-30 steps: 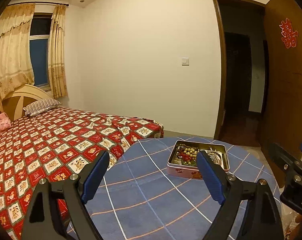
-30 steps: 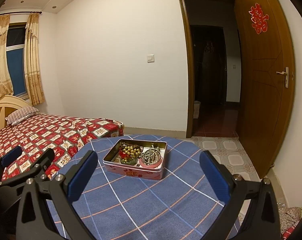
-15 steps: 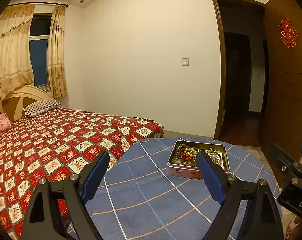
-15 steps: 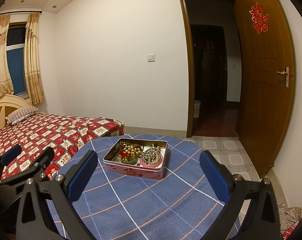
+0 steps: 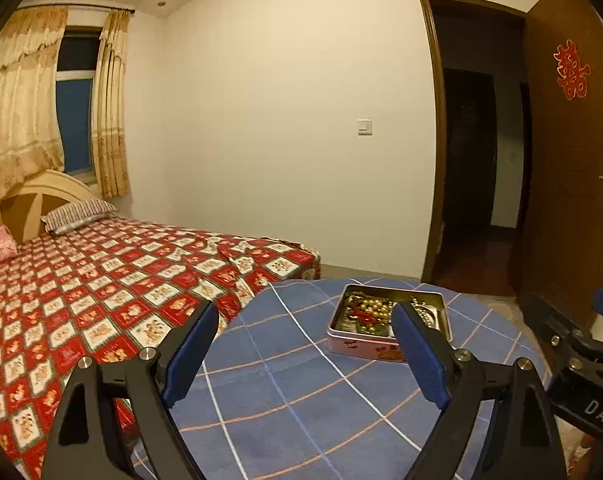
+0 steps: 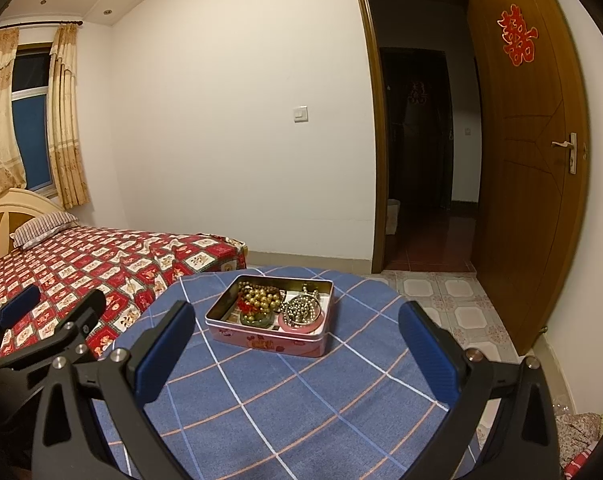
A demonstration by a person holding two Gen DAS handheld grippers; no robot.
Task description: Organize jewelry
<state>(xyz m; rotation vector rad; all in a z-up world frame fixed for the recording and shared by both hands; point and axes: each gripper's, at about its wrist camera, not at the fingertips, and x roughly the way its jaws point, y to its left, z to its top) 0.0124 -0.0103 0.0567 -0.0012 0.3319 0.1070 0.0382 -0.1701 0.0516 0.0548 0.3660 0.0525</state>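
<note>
Both grippers held level above the near tabletop, side by side, aimed at the tin. Left gripper: fingers spread wide, empty. Right gripper: fingers equally wide, empty. Tin sits open at the tabletop's far side, beads heaped inside. Bed to the left.

Round table w/ blue plaid cloth is the landmark. Left of it, touching its edge: bed w/ red patterned cover; striped pillow at far end by window w/ curtains. Behind table: white wall, light switch. Right of it: open wooden door w/ red paper cutout, tiled floor.
</note>
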